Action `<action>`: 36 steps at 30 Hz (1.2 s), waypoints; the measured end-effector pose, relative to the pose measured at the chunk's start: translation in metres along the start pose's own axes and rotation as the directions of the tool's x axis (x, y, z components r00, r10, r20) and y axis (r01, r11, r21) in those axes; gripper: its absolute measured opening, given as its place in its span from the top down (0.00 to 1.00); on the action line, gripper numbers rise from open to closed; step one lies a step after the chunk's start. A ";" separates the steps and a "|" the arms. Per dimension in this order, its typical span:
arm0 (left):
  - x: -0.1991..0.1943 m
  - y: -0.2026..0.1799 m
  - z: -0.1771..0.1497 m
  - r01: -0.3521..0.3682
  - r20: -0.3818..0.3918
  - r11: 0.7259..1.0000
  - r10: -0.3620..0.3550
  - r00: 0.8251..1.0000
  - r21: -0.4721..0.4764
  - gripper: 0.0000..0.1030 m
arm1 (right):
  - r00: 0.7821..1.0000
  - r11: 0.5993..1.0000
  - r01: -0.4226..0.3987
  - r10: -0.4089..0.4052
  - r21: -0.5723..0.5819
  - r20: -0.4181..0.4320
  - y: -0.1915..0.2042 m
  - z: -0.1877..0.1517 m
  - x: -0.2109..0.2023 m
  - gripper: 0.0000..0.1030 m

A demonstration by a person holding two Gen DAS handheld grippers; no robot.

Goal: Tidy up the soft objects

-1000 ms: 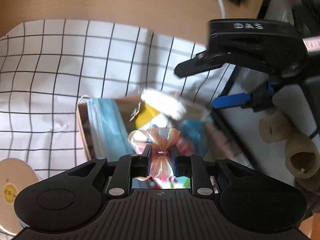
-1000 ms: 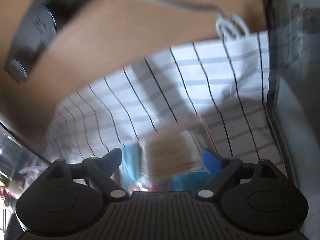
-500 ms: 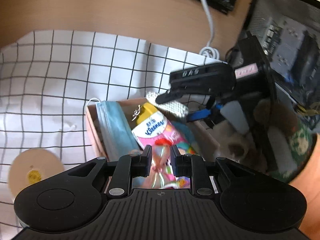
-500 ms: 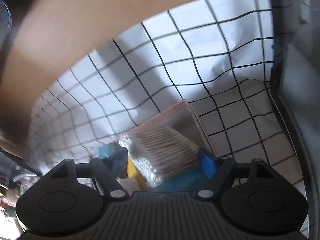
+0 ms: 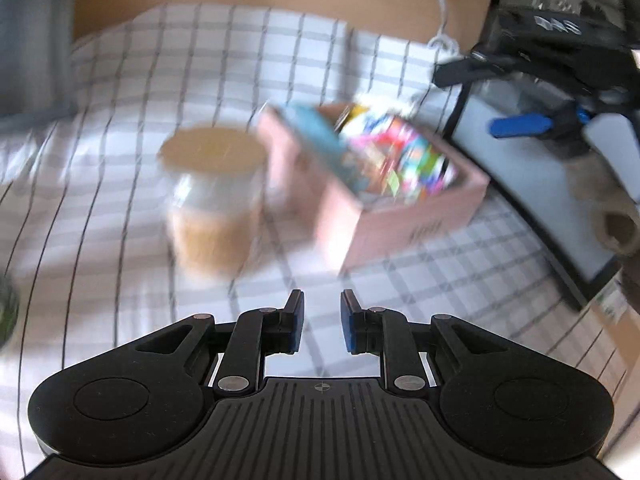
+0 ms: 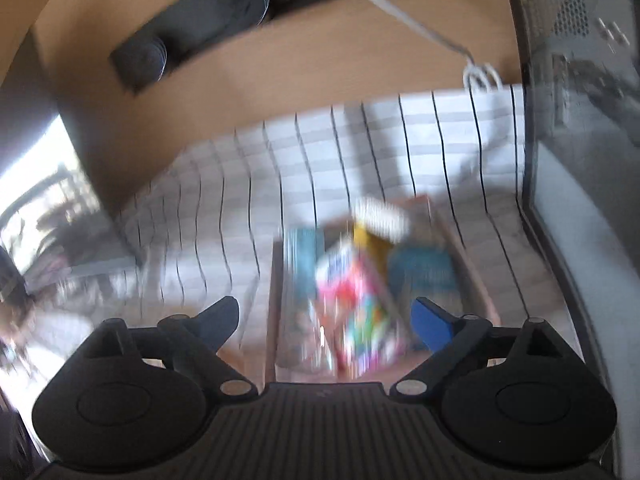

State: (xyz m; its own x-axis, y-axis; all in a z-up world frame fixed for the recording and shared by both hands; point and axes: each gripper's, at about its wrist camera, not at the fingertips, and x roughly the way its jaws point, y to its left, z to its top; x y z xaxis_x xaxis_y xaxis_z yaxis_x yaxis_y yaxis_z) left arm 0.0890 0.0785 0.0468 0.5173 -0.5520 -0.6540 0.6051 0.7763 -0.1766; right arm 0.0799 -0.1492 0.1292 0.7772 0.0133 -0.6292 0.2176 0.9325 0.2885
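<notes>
A pink cardboard box [image 5: 400, 216] stands on the checked cloth and holds a blue face mask [image 5: 316, 136], a colourful tissue pack [image 5: 400, 156] and other soft packets. My left gripper [image 5: 322, 320] hovers over bare cloth in front of the box, its jaws nearly together with nothing between them. My right gripper [image 6: 326, 316] hangs above the box [image 6: 274, 300], its jaws opening wide, nothing touching the pads. A pack of cotton swabs [image 6: 380, 220] lies at the box's far end. From the left wrist, the right gripper [image 5: 480, 98] shows at upper right. Both views are blurred.
A clear jar with a tan lid [image 5: 214, 200] stands just left of the box. A dark computer case [image 6: 580, 120] and a black-framed panel [image 5: 540, 184] border the cloth on the right. A white cable [image 6: 420, 24] crosses the wooden desk behind.
My left gripper let go of the shiny wrapper in the box and pulled back and left. My right gripper released the cotton swab pack into the box and drew away.
</notes>
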 end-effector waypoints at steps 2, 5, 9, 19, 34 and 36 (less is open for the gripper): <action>-0.002 0.002 -0.019 -0.047 -0.023 0.999 0.046 0.999 -0.020 0.79 | 0.998 0.999 0.023 -0.026 -0.049 -0.050 0.001 -0.027 -0.003 0.09; -0.005 0.000 -0.040 -0.135 -0.043 0.988 0.132 0.990 -0.078 0.79 | 0.990 0.986 0.056 -0.076 -0.159 -0.122 -0.006 -0.066 -0.001 0.09; -0.004 -0.017 -0.061 -0.247 0.009 0.964 0.249 0.968 -0.094 0.79 | 0.978 0.957 0.021 -0.079 -0.289 -0.192 -0.018 -0.102 0.012 0.09; 0.020 -0.071 -0.064 -0.333 0.092 0.939 0.340 0.936 -0.089 0.62 | 0.983 0.918 -0.014 -0.060 -0.397 -0.172 -0.036 -0.121 0.034 0.00; 0.032 -0.099 -0.068 -0.446 0.125 0.870 0.476 0.870 -0.208 0.58 | 0.999 0.919 -0.001 -0.020 -0.395 -0.049 -0.058 -0.121 0.038 0.00; 0.031 -0.098 -0.069 -0.442 0.128 0.871 0.474 0.871 -0.216 0.58 | 0.999 0.919 0.001 -0.016 -0.395 -0.036 -0.059 -0.122 0.039 0.00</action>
State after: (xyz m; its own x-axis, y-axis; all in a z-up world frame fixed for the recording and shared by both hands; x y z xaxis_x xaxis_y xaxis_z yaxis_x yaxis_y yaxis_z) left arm 0.0041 0.0061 -0.0071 0.8149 -0.1518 -0.5594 0.1676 0.9856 -0.0233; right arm 0.0250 -0.1593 -0.0001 0.7517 0.0112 -0.6594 -0.0330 0.9992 -0.0206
